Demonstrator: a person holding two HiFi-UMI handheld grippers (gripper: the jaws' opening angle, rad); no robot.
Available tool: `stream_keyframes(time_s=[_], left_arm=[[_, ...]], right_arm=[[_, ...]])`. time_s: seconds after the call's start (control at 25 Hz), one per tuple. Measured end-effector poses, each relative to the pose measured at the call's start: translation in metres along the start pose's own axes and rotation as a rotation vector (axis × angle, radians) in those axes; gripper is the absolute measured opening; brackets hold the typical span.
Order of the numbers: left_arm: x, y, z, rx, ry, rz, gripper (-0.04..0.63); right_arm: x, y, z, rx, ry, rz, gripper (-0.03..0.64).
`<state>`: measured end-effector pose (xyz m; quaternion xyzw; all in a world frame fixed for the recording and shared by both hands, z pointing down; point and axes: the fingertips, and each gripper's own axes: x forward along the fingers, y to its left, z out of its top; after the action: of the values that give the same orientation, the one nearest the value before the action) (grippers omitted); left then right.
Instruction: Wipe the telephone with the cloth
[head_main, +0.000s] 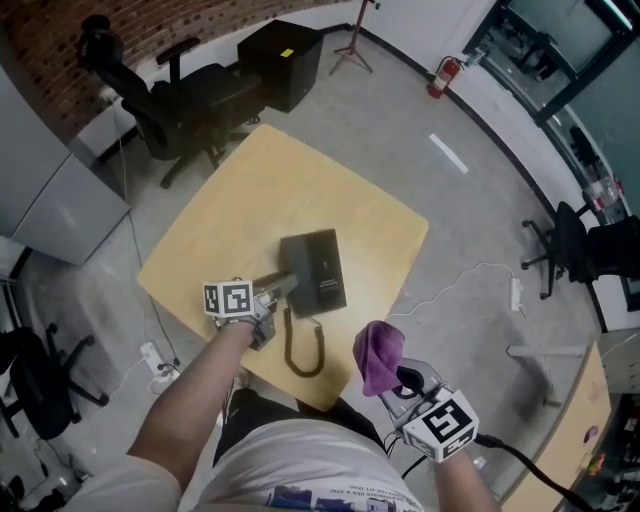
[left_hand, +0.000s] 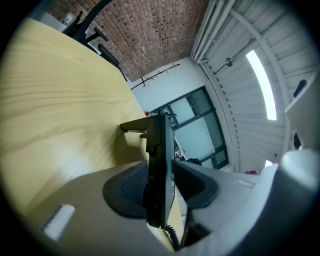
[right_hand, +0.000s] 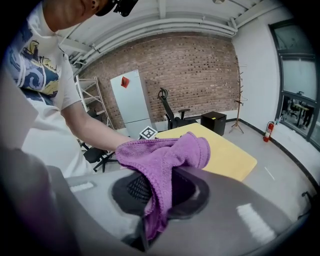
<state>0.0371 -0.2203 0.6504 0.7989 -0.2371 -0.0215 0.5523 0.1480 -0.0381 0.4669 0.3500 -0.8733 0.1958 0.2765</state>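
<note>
A dark grey telephone (head_main: 313, 270) lies flat on the pale wooden table (head_main: 250, 200), its coiled cord (head_main: 302, 352) looping toward the near edge. My left gripper (head_main: 283, 286) is at the telephone's left edge. In the left gripper view the telephone's thin edge (left_hand: 160, 165) stands between the jaws of that gripper (left_hand: 162, 191), which are spread wide, with a slit of light on the right side. My right gripper (head_main: 400, 385) hovers off the table's near corner, shut on a purple cloth (head_main: 378, 352). The cloth (right_hand: 160, 160) bunches above the pads and hangs down between them.
A black office chair (head_main: 180, 100) and a black box (head_main: 280, 62) stand beyond the table's far side. A grey cabinet (head_main: 50, 200) is at the left, another chair (head_main: 570, 245) at the right. A power strip (head_main: 153, 358) and a white cable (head_main: 460, 275) lie on the floor.
</note>
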Motion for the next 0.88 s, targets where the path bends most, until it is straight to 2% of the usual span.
stream_keyframes(time_s=[0.2, 0.24, 0.36, 0.56, 0.72, 0.88], left_arm=[[0.006, 0.002, 0.005, -0.020, 0.006, -0.002, 0.135], [0.007, 0.003, 0.005, -0.032, 0.004, 0.004, 0.109], [0.007, 0.002, 0.002, -0.072, 0.003, 0.008, 0.103], [0.004, -0.003, 0.000, -0.029, 0.020, 0.031, 0.084], [0.002, -0.010, 0.001, -0.023, 0.010, 0.028, 0.078], [-0.003, -0.026, -0.002, -0.026, 0.008, -0.014, 0.078]], right_arm=[[0.004, -0.009, -0.003, 0.006, 0.005, 0.011, 0.043], [0.004, -0.009, -0.002, 0.003, 0.004, 0.014, 0.043], [0.003, -0.009, -0.001, 0.003, -0.012, 0.024, 0.043], [0.004, -0.012, -0.008, 0.014, -0.004, 0.001, 0.043], [0.005, -0.007, 0.002, 0.011, -0.042, 0.018, 0.044], [0.004, -0.007, 0.007, -0.006, -0.043, -0.001, 0.043]])
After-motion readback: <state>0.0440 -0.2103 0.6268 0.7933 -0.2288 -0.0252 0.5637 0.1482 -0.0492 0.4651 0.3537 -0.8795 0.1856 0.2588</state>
